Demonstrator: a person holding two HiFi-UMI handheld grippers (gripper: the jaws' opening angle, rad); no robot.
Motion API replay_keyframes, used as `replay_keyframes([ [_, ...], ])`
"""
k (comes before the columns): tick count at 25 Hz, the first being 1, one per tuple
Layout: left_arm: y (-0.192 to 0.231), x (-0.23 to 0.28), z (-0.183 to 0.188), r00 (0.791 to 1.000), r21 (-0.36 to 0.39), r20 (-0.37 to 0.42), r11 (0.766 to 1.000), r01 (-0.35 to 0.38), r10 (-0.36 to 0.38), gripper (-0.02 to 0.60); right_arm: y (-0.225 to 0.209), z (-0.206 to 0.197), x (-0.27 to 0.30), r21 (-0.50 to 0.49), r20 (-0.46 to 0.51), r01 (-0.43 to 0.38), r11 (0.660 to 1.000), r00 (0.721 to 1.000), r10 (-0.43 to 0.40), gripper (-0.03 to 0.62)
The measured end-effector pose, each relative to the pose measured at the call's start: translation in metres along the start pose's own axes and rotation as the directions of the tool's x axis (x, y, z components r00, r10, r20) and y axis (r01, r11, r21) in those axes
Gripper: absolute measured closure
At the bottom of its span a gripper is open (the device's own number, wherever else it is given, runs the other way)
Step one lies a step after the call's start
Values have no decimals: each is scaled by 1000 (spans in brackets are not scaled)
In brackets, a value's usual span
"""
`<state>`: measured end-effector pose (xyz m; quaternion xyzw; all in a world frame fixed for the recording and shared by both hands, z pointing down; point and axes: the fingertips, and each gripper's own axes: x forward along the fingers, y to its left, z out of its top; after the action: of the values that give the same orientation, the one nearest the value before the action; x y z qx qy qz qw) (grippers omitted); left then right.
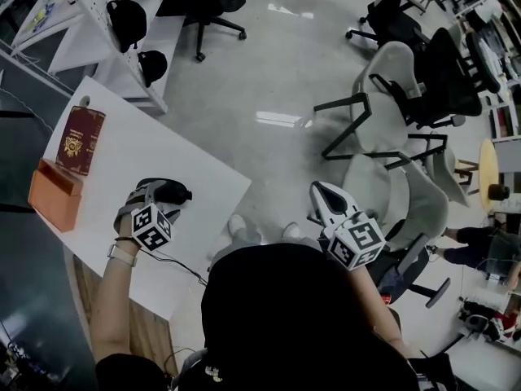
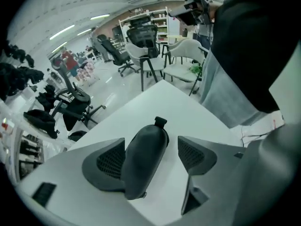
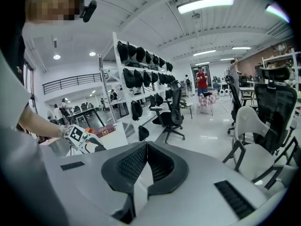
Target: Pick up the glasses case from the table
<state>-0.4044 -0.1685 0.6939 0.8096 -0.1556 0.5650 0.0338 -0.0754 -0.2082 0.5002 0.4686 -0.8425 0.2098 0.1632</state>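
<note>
Head view: glasses case (image 1: pixel 174 192) mostly hidden under left gripper (image 1: pixel 155 192) — contact w/ pads unclear.

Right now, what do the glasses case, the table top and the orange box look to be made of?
Glasses case: dark, matte, smoothly moulded shell, probably hard plastic or leatherette; no weave shows.
Table: smooth, even white top, likely laminate or painted board.
Orange box: plain dull faces with crisp edges, maybe cardboard or leatherette; too small to tell.
</note>
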Motion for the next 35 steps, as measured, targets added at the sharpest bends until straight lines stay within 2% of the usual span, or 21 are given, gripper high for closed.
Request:
replay_keyframes([
  [2, 1, 6, -5, 999, 48, -35, 999, 23, -21, 233, -6, -1, -6, 5, -3, 20, 1000, 1000, -20, 566],
  [8, 2, 28, -15, 991, 114, -112, 990, 81, -68, 230, -19, -7, -20, 23, -8, 73, 997, 997, -73, 566],
  [11, 3, 41, -30, 983, 168, -173, 981, 94, -65, 229, -19, -9, -24, 31, -7, 88, 996, 996, -88, 566],
  [15, 10, 48, -32, 981, 209, -191, 974, 87, -47, 227, -17, -10, -25, 33, -4, 95, 995, 995, -95, 566],
  [21, 10, 55, -33, 979, 181, -189, 977, 115, -80, 222, -13, -8, -30, 30, 11, 99, 995, 995, -99, 566],
  [28, 8, 52, -31, 981, 165, -191, 984, 71, -39, 222, -11, -7, -38, 14, 21, 88, 996, 996, -88, 566],
  [35, 1, 21, -2, 992, 60, -124, 998, 30, -22, 222, -8, -7, -37, 7, 25, 35, 999, 999, -35, 566],
])
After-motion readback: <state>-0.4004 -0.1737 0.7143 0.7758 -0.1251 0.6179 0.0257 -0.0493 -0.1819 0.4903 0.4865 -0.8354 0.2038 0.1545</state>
